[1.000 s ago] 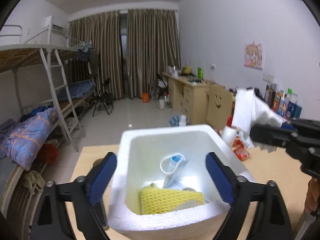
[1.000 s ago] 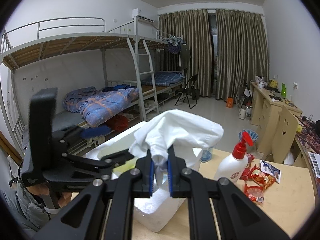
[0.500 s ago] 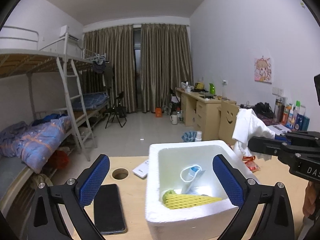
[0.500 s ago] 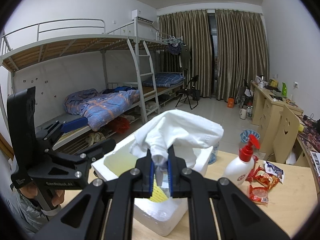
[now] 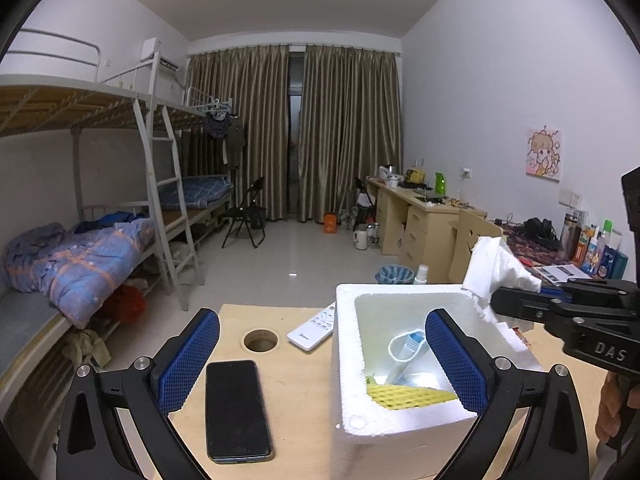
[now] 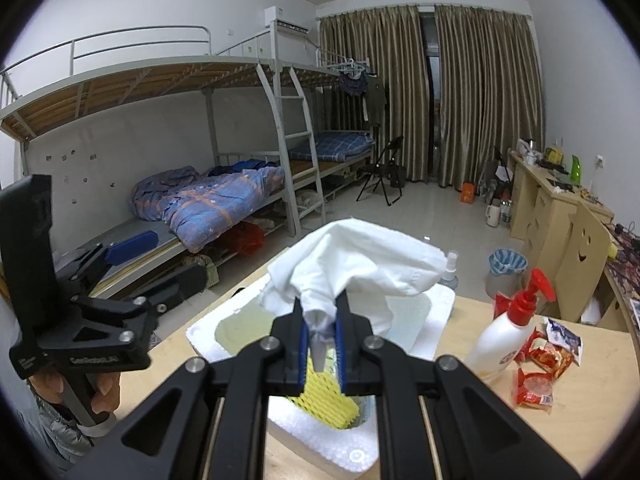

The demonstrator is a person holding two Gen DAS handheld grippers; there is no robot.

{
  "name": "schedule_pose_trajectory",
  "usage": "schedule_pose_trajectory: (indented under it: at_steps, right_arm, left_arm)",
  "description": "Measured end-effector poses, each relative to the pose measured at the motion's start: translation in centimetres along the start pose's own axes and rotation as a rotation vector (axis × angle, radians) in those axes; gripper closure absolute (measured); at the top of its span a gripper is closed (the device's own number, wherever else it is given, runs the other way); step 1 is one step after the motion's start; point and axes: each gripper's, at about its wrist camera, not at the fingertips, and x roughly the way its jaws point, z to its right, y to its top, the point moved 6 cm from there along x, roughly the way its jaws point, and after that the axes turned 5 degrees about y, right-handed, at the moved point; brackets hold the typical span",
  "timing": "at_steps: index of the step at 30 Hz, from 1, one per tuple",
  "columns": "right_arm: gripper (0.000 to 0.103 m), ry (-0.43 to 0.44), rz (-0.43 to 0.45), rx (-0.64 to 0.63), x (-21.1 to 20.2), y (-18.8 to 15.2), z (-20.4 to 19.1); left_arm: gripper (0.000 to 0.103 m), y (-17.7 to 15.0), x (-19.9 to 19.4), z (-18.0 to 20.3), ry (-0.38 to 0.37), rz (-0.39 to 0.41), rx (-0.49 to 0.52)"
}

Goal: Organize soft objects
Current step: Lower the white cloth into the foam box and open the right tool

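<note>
White crumpled cloth [image 6: 360, 264] hung bunched above the open white foam box [image 5: 404, 432], pinched at its lower fold between the nearly closed blue-padded fingers of the right gripper [image 6: 321, 338], over the box's right rim. Inside the box a yellow mesh foam sleeve [image 5: 408, 396] lay along the near wall, with a white tube with a blue band [image 5: 406, 354] leaning behind it; the space above them was open. The left gripper [image 5: 322, 354] stood spread wide and held nothing, one finger over the pale wooden table [image 5: 296, 384] left of the box, the other over the box's interior. Left of the box lay a black smartphone [image 5: 236, 410], a round cable hole [image 5: 261, 340] and a white remote control [image 5: 314, 326]. Right of the box stood a white pump bottle with a red nozzle [image 6: 508, 332] beside red snack packets [image 6: 538, 372].
</note>
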Motion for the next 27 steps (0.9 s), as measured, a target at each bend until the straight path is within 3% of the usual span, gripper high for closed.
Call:
schedule_pose_trajectory:
  at_steps: [9,19,27]
  right_arm:
    - [0.084,-0.015,-0.026,0.018,1.3,0.2,0.4]
    - [0.046,-0.022,-0.030,0.012,1.5,-0.2,0.2]
    - [0.035,-0.037,-0.020,0.015,0.9,-0.3,0.5]
  left_arm:
    - [0.000,-0.2,0.6,-0.4,0.013,-0.012,0.004]
    - [0.000,-0.5,0.8,-0.4,0.019,-0.019,0.014]
    - [0.000,-0.4,0.8,-0.2,0.019,-0.013,0.017]
